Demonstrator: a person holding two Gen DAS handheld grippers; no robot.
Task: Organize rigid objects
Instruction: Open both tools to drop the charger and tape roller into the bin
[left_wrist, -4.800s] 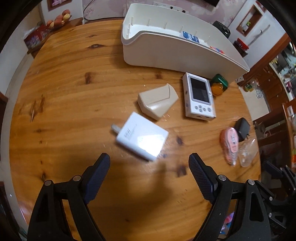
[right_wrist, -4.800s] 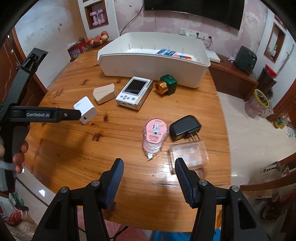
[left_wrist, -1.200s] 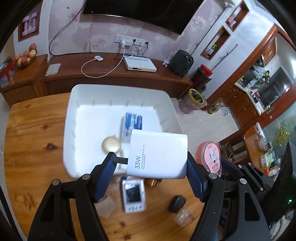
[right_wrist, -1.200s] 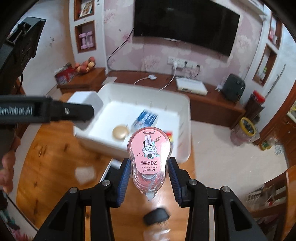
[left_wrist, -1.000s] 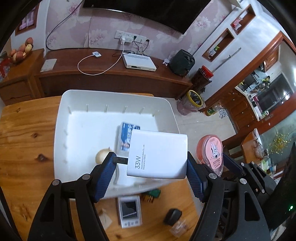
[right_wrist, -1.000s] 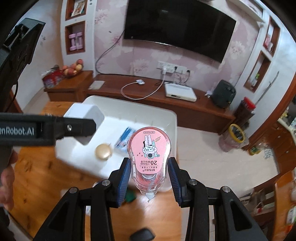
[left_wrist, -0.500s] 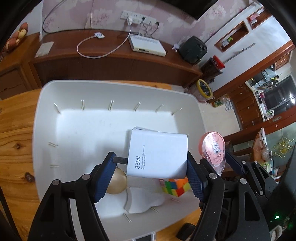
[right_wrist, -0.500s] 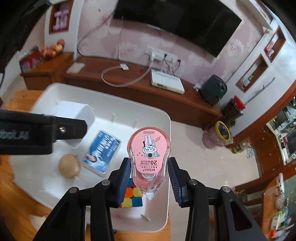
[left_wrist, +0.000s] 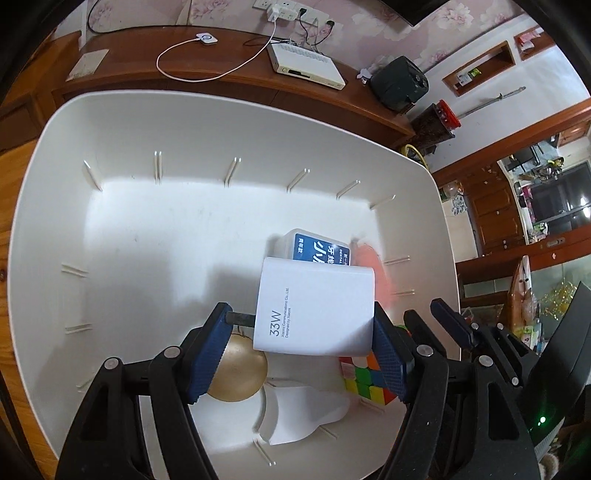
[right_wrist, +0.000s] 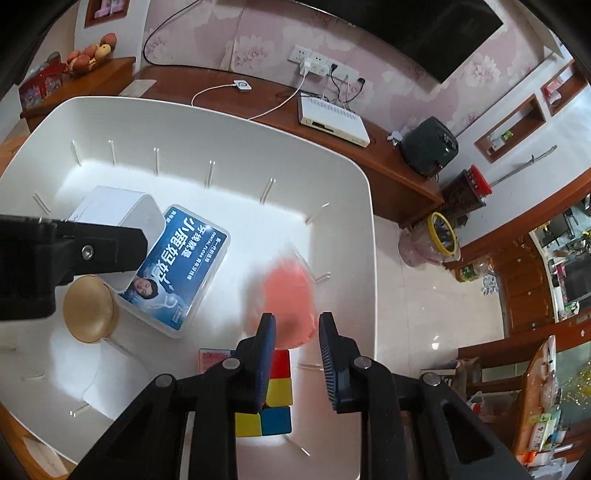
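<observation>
A: Clamping check, left gripper (left_wrist: 301, 352)?
B: Pads pinch the white charger (left_wrist: 314, 306) above the white bin (left_wrist: 221, 125); gold disc (left_wrist: 236, 376) below the left finger.
A: Right gripper (right_wrist: 297, 338)?
B: Jaws have just been closing, nothing between them; blurred pink tape dispenser (right_wrist: 288, 295) just beyond the fingertips, inside the bin

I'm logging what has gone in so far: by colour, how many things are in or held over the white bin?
White: 2 (square white plastic charger in the left tool, curved white plastic piece)
Blue: 1 (blue-labelled clear plastic box)
Gold: 1 (round gold disc)
Pink: 1 (blurred pink tape dispenser)
Multicoloured: 1 (puzzle cube)
Total: 6
</observation>
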